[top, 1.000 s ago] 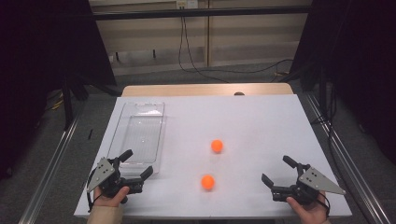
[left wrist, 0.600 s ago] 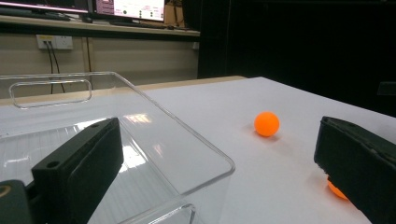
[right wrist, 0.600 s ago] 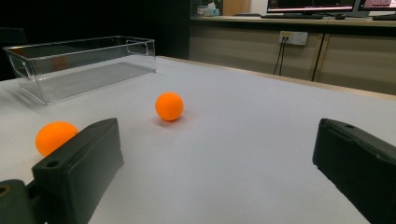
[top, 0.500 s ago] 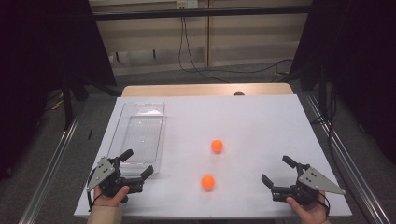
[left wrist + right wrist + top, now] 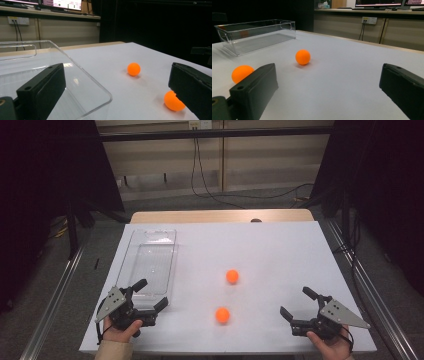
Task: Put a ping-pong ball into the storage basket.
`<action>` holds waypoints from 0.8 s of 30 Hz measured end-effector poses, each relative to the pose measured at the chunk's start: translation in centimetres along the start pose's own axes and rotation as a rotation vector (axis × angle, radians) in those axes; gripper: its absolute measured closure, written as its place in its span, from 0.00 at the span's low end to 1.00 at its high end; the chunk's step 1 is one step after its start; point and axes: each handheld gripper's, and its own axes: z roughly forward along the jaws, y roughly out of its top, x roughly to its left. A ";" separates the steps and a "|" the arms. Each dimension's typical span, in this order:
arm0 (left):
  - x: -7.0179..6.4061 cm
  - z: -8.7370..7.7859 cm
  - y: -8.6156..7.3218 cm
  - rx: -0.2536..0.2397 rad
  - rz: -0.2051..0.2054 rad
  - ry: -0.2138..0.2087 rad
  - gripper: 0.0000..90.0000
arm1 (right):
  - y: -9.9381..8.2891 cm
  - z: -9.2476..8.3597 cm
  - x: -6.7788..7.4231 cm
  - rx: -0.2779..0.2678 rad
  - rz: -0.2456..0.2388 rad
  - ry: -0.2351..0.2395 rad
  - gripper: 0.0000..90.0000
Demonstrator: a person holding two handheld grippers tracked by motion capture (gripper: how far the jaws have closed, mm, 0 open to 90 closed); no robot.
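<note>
Two orange balls lie on the white table: the far ball (image 5: 232, 276) (image 5: 133, 69) (image 5: 302, 57) and the near ball (image 5: 222, 315) (image 5: 174, 101) (image 5: 242, 73). A clear plastic bin (image 5: 150, 262) (image 5: 50, 75) (image 5: 254, 35) stands empty at the left. My left gripper (image 5: 150, 294) rests open at the bin's near end, its jaws wide apart. At the front right, my right gripper (image 5: 298, 302) also stands open, facing the balls, with nothing between its jaws.
The white table top (image 5: 270, 255) ends in a wooden strip (image 5: 220, 216) at the far side. Metal rails (image 5: 55, 305) run along both sides of the table. Cables (image 5: 210, 185) hang by the back wall.
</note>
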 end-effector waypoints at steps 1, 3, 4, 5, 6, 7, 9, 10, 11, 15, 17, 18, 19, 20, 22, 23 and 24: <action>-0.1 0.1 0.1 0.001 0.000 -0.001 0.01 | 0.0 0.0 0.0 0.001 0.001 0.001 0.01; -0.2 0.2 0.2 -0.003 -0.007 -0.007 0.01 | 0.0 0.0 0.0 0.002 0.001 0.001 0.01; -0.3 0.2 0.2 -0.004 -0.006 -0.010 0.01 | 0.0 0.0 0.0 0.001 0.001 0.001 0.01; -0.3 0.3 0.3 -0.002 -0.003 -0.011 0.01 | 0.0 0.0 0.0 0.000 0.001 0.001 0.01; -0.3 0.3 0.3 0.000 0.002 -0.011 0.01 | 0.0 0.0 0.0 -0.001 0.002 0.000 0.01; -0.3 0.3 0.3 0.000 0.002 -0.011 0.01 | 0.0 0.0 0.0 -0.001 0.002 0.000 0.01; -0.4 0.4 0.4 0.000 -0.001 -0.010 0.01 | 0.0 0.0 0.0 0.002 0.003 -0.001 0.01; -0.5 0.5 0.4 0.001 0.004 -0.016 0.01 | 0.0 0.0 0.0 0.003 0.005 -0.002 0.01; -0.6 0.5 0.5 0.002 0.007 -0.016 0.01 | 0.0 0.0 -0.1 0.004 0.002 -0.002 0.01; -0.7 0.8 0.6 0.003 0.013 -0.016 0.01 | 0.1 -0.1 -0.2 -0.001 0.007 -0.005 0.01; -1.0 1.2 0.8 0.002 0.011 -0.026 0.01 | 0.0 -0.1 -0.2 0.000 0.012 -0.007 0.01; -1.0 1.2 0.8 0.002 0.011 -0.026 0.01 | 0.0 -0.1 -0.2 0.000 0.012 -0.007 0.01; -1.1 1.3 0.8 0.002 0.012 -0.029 0.01 | 0.0 -0.1 -0.2 -0.001 0.012 -0.007 0.01; -1.3 1.5 0.9 0.002 0.016 -0.035 0.01 | 0.1 -0.1 -0.2 -0.001 0.011 -0.006 0.01; -1.4 1.6 1.0 0.005 0.019 -0.038 0.01 | 0.0 -0.1 -0.1 0.001 0.012 -0.004 0.01; -1.4 1.6 1.0 0.005 0.019 -0.038 0.01 | 0.0 -0.1 -0.1 0.001 0.012 -0.004 0.01; -1.5 1.7 1.0 0.006 0.026 -0.042 0.01 | 0.0 -0.1 -0.2 0.002 0.011 -0.003 0.01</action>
